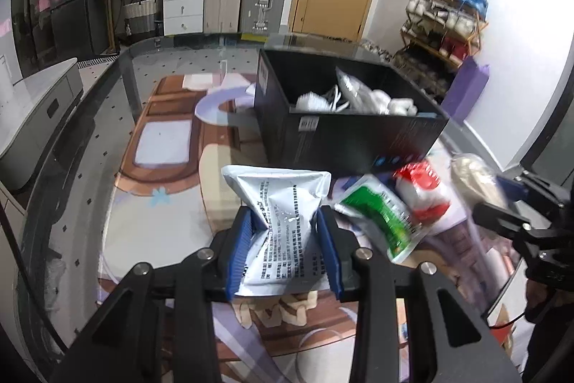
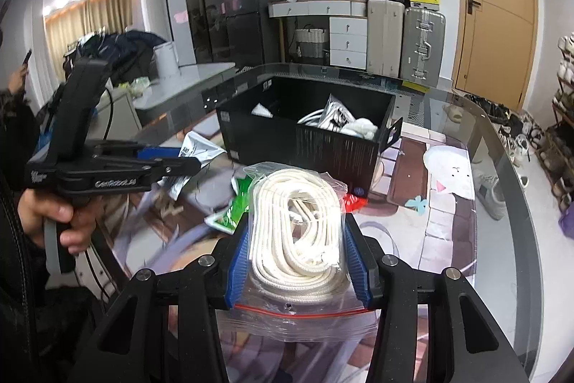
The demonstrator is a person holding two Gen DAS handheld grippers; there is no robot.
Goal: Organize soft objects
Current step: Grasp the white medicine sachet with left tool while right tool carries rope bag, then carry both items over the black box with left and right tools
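Observation:
My left gripper [image 1: 286, 221] is shut on a silver foil pouch [image 1: 280, 214] with printed text and holds it above the table. My right gripper [image 2: 297, 232] is shut on a clear zip bag of coiled white rope [image 2: 297, 228]; the bag also shows in the left wrist view [image 1: 473, 178]. A green packet [image 1: 380, 218] and a red-and-white packet [image 1: 423, 189] lie on the table in front of a black box [image 1: 358, 139]. The box [image 2: 308, 146] holds several white soft items and a silver pouch.
The glass table [image 2: 502, 203] has a cartoon mat under it. The left gripper and the hand holding it [image 2: 82, 167] fill the left of the right wrist view. Suitcases, drawers, a door and a shoe rack [image 1: 445, 20] stand behind the table.

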